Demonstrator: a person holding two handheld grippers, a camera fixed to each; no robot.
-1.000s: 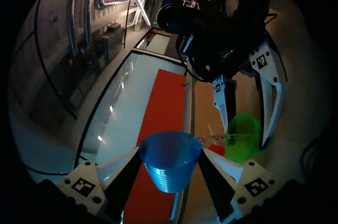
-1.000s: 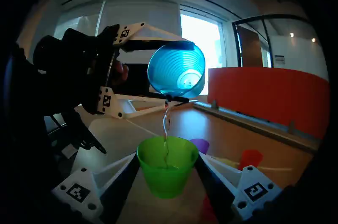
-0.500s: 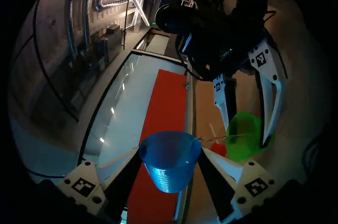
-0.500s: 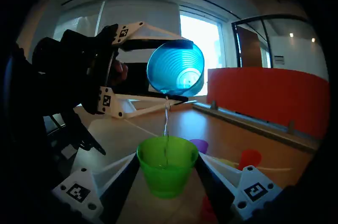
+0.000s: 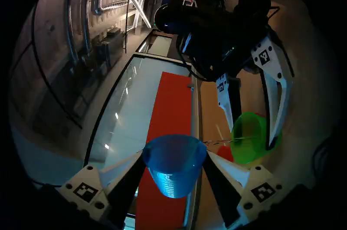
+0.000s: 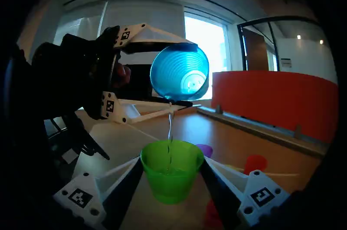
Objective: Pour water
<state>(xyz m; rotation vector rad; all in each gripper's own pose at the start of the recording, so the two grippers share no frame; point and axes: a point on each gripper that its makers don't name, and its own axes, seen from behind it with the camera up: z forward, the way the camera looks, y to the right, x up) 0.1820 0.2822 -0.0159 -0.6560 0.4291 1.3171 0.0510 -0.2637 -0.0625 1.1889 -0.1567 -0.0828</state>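
The left tongs are clenched on a translucent blue ribbed plastic cup, tipped on its side above and just beyond the right tongs. Those grasp an upright translucent green plastic cup near the wooden desk. A thin stream of water falls from the blue cup's lip into the green cup, and farther right on the desk stand a small purple cup and a red cup, before an orange partition panel.
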